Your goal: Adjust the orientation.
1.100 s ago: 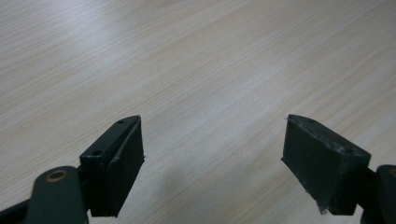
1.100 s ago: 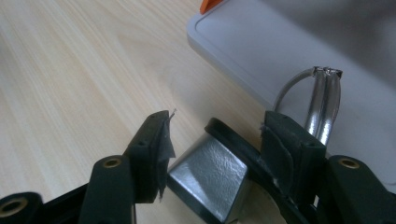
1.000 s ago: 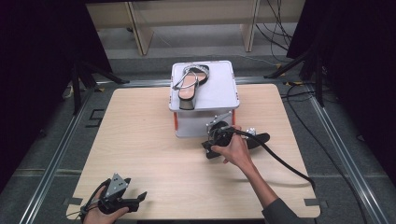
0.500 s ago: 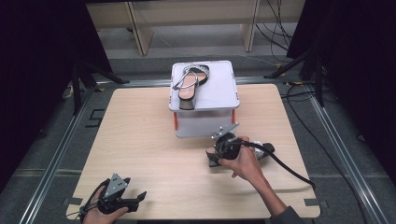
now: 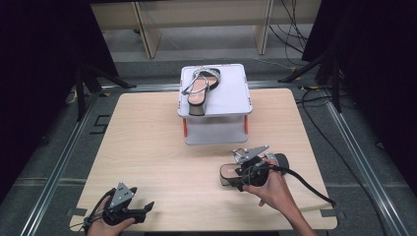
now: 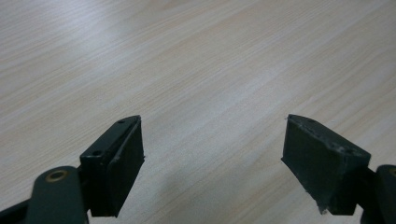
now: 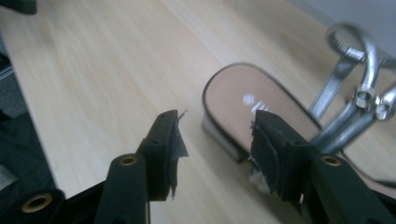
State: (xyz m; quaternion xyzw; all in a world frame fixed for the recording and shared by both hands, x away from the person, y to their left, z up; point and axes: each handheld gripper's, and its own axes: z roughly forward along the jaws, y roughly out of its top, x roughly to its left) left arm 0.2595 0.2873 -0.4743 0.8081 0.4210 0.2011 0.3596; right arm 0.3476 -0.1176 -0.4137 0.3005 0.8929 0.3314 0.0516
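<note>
A tan sandal with silver straps (image 5: 199,88) lies on top of a white two-level stand (image 5: 231,96). A matching sandal (image 5: 226,173) (image 7: 261,100) lies flat on the wooden table (image 5: 147,147) in front of the stand. My right gripper (image 5: 236,179) (image 7: 215,120) points at this sandal's heel end. Its jaws stand apart, one over the footbed and one beside the sole's edge with bare table showing in between. My left gripper (image 5: 143,212) (image 6: 212,126) rests open at the table's front left corner, with nothing between its jaws.
The stand sits at the table's far middle, with orange posts and an open lower level. The right gripper's black cable (image 5: 305,187) trails toward the front right edge. Dark curtains and stand legs surround the table.
My right gripper has drawn back from the stand's lower level toward the front, and the second sandal now lies out on the table. The left gripper has stayed still.
</note>
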